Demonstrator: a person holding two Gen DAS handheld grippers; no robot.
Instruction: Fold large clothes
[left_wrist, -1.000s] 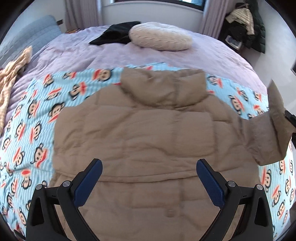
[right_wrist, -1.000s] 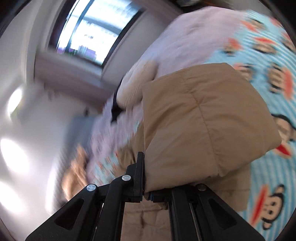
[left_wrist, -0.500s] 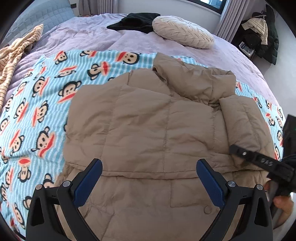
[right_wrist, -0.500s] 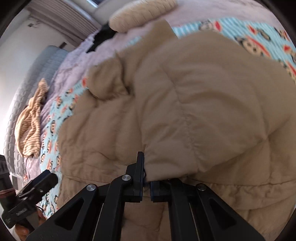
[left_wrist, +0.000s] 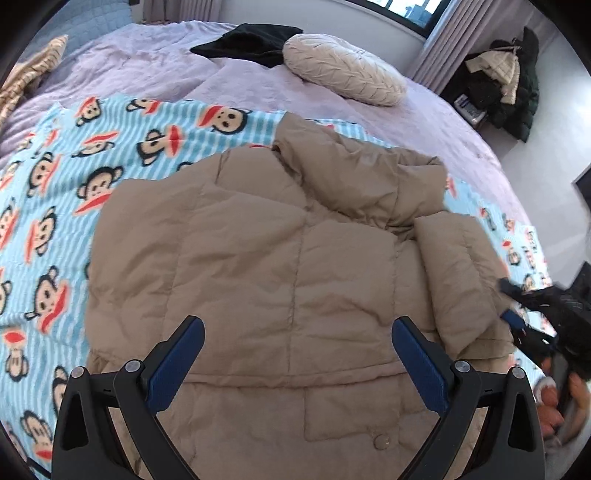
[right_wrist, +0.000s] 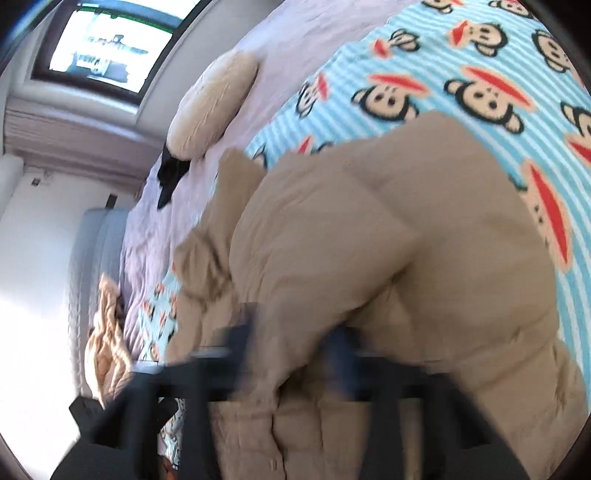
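Your puffy tan jacket (left_wrist: 280, 266) lies back-up across the middle of the frame, on the monkey-print blanket (left_wrist: 55, 192) spread over the bed (left_wrist: 147, 77). Its collar points toward the upper middle, where a round pillow (left_wrist: 343, 70) and a black garment (left_wrist: 251, 46) sit further up the bed.

Judging by the quilted panels, it should handle as light, soft and springy. It will probably puff back up after a fold and slide on its smooth shell. Take hold at seams, the hem or a cuff, where the filling is thin, not on a fat panel.

Your left claw (left_wrist: 297, 360) hovers at the bottom centre above the lower back of the jacket, spread wide with nothing between its blue pads (left_wrist: 177, 363).

Your right claw (left_wrist: 517, 314) sits at the right edge of the left view, just beside the jacket's edge. It is smeared in its own view, so you cannot tell how far it is parted or whether it holds cloth.

Half a second ago that claw was pinched tight on the sleeve (left_wrist: 458, 273) and carrying it inward. Now the sleeve rests folded over the jacket's right side, and the claw has pulled back toward the right edge. A second ago the sleeve hung out beyond the jacket's right side.
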